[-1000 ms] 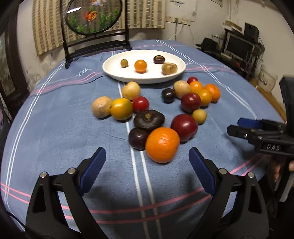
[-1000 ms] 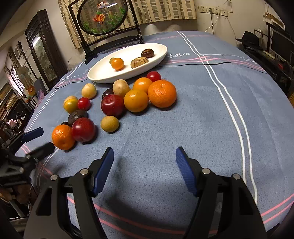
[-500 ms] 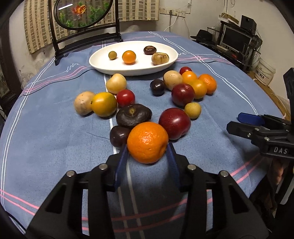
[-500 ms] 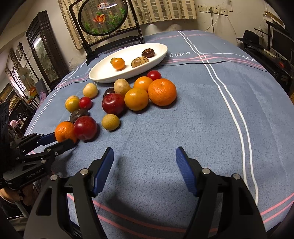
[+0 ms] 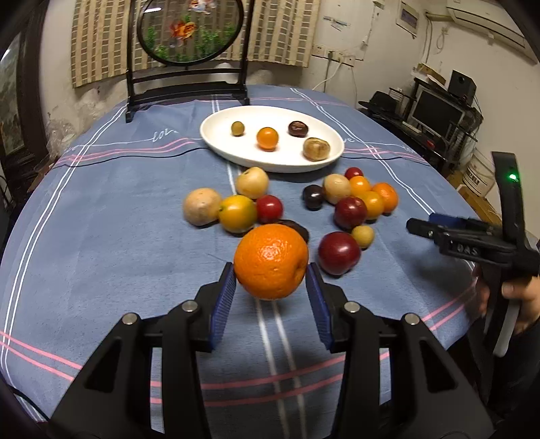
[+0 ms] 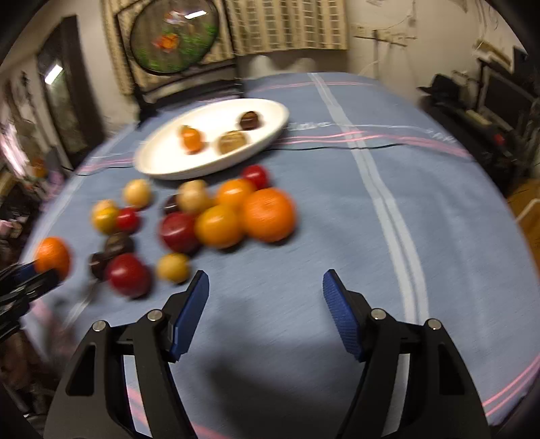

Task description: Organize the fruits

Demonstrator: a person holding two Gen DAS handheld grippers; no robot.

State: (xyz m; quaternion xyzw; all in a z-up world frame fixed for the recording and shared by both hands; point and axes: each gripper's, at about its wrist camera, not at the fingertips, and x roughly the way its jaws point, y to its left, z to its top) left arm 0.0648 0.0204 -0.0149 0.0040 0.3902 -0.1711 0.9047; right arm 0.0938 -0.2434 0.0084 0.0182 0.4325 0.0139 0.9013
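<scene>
My left gripper (image 5: 271,275) is shut on a large orange (image 5: 271,260), which hangs a little above the blue cloth, in front of the fruit pile. Several loose fruits lie beyond it: a red plum (image 5: 339,252), a yellow-orange fruit (image 5: 237,213), a tan one (image 5: 201,206) and a cluster of oranges (image 5: 374,200). A white oval plate (image 5: 222,141) at the back holds several small fruits. My right gripper (image 6: 266,282) stands open over bare cloth, nothing between its blue pads (image 6: 190,312); the right wrist view is blurred. It also shows the held orange (image 6: 53,256) at far left.
A round blue tablecloth (image 5: 101,219) with white and pink stripes covers the table. A dark wooden stand with a round fish picture (image 5: 189,30) rises behind the plate. The right gripper (image 5: 438,230) with a hand (image 5: 519,297) is at the right edge. Shelves and a monitor (image 5: 435,109) are far right.
My left gripper closed on the large orange and lifted it off the cloth. The right gripper drifted a little with its jaws unchanged, and its view has blurred.
</scene>
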